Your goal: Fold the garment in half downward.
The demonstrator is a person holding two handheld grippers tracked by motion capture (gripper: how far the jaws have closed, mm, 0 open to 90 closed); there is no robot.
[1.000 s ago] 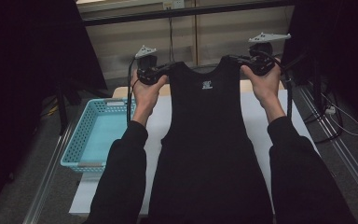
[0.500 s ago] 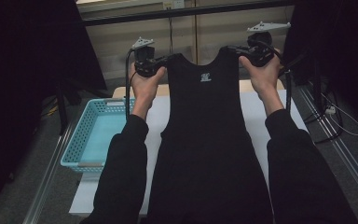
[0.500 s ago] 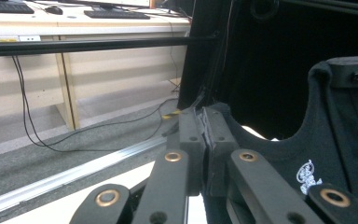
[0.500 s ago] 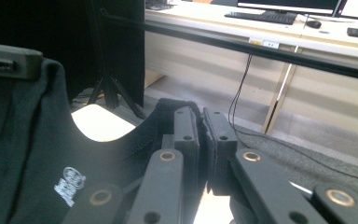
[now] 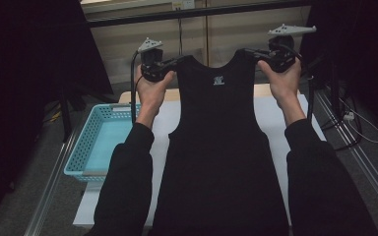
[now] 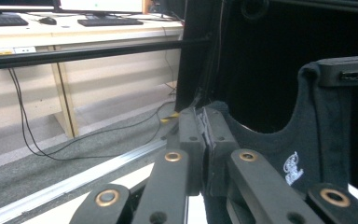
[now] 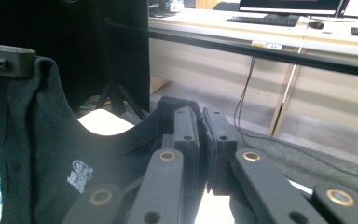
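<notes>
L gripper point(image 5: 173, 65) is clamped on the left shoulder strap of a black tank top point(image 5: 221, 147), jaws pinched tight w/ only fabric between them; the left gripper view shows the strap edge squeezed between the two black pads point(image 6: 193, 135). R gripper point(image 5: 256, 53) does the same on the right strap, jaws closed on cloth, seen up close in the right gripper view, where the pads point(image 7: 186, 135) meet over the folded hem. Both grippers sit well above the table, at the far end, roughly level w/ each other, so the top hangs flat between them, neckline up, small white logo point(image 5: 219, 80) facing the person, body draping down toward the near edge between the sleeves. Vs a second ago the pair has come up: the straps were lower then, just above the table's far edge, and now the neckline stands clear in front of the wood panel behind. Grip hasn't changed. That reads as the lift-and-spread step, prob. done to let the garment hang straight before laying it out or folding. Beneath it lies the white table point(image 5: 285, 123), and to the left a light blue perforated basket point(image 5: 81, 152), just beside the table surface.
</notes>
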